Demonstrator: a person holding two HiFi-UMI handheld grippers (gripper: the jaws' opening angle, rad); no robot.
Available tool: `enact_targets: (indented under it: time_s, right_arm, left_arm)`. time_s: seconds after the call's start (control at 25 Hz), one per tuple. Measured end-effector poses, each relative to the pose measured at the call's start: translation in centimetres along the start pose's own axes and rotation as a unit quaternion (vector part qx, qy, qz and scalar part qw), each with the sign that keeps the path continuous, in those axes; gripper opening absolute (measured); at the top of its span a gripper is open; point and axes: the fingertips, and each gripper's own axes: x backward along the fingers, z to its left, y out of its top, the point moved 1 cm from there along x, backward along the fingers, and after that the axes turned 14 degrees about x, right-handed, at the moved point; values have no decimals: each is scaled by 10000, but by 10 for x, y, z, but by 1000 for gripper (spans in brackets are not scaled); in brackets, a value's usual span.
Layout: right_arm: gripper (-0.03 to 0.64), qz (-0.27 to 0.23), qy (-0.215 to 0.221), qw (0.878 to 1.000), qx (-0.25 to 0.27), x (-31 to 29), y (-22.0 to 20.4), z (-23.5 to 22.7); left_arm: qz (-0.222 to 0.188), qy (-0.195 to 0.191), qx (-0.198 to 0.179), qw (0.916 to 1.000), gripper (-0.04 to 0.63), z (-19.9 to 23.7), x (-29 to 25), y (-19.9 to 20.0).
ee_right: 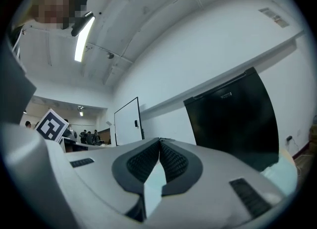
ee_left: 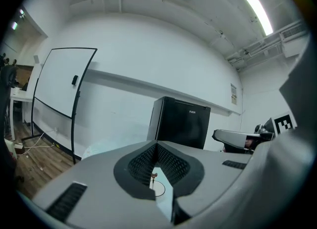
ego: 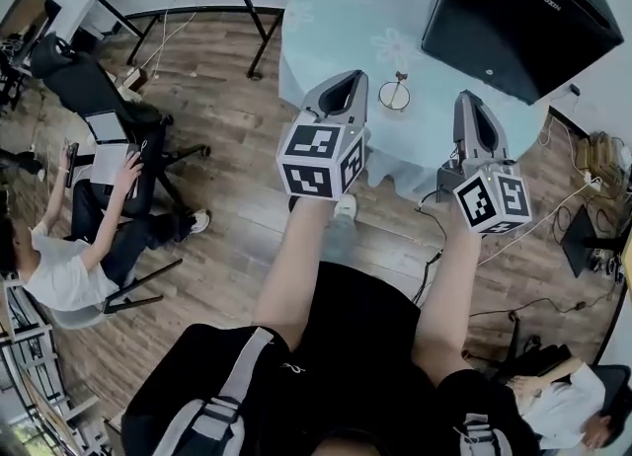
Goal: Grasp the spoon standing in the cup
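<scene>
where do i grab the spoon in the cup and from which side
Grip the spoon by its bare handle above the cup rim; the rest is inside. It stands nearly upright, so come level from the near side, one jaw each side. The left gripper is shut: open it first.

spoon (ego: 400,80) and cup (ego: 394,96) — too small for detail; black cabinet (ego: 518,15) top off-frame

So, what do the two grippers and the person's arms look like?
Both the left gripper and the right gripper are grey shells with black ribbed pads inside. Each carries a white cube printed with black square markers. The arms are bare; the person wears black clothes.
</scene>
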Motion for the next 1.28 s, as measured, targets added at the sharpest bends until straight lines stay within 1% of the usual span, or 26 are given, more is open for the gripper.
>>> enact_targets:
  time_s: [0.12,0.16,0.2,0.24,0.36,0.44,0.52,0.64,0.88,1.0,1.12,1.28]
  right_arm:
    - [8,199,-132,9997,-24,-21,-21,-11]
    - [18,277,-134,9995,-57,-28,-29,-13]
    - [70,361,-103,9992,-107,-35,-37,-15]
    - [94,449,-59,9989,-157,-44,-45,-16]
    - [95,680,17,9975,-177,-64,-66,-15]
    - [105,846,85,9963,-156,-75,-80,-11]
    - [178,1077,180,9939,-152,-85,-96,-6]
    - [210,1372,277,9901,-101,-96,-121,0]
    - [210,1776,253,9837,-83,-105,-159,-1]
    - [210,1968,251,9801,-104,-112,-178,-5]
    - [210,2164,152,9762,-66,-119,-193,-8]
    - [210,2363,137,9715,96,-133,-210,-8]
  left_arm:
    - [237,-3,65,9997,2,14,-28,-13]
    - [312,2,89,9995,2,19,-36,-17]
    - [372,4,119,9992,2,24,-44,-20]
    - [421,4,151,9990,2,29,-51,-22]
    - [570,3,259,9980,2,44,-71,-31]
    - [685,-39,410,9968,2,52,-81,-38]
    - [834,-138,577,9947,2,57,-91,-48]
    - [992,-256,612,9929,2,62,-105,-63]
    - [1017,-280,426,9935,2,70,-123,-84]
    - [1139,-253,340,9926,2,75,-134,-96]
    - [1263,-216,296,9913,2,82,-142,-107]
    - [1270,-212,345,9911,2,93,-151,-110]
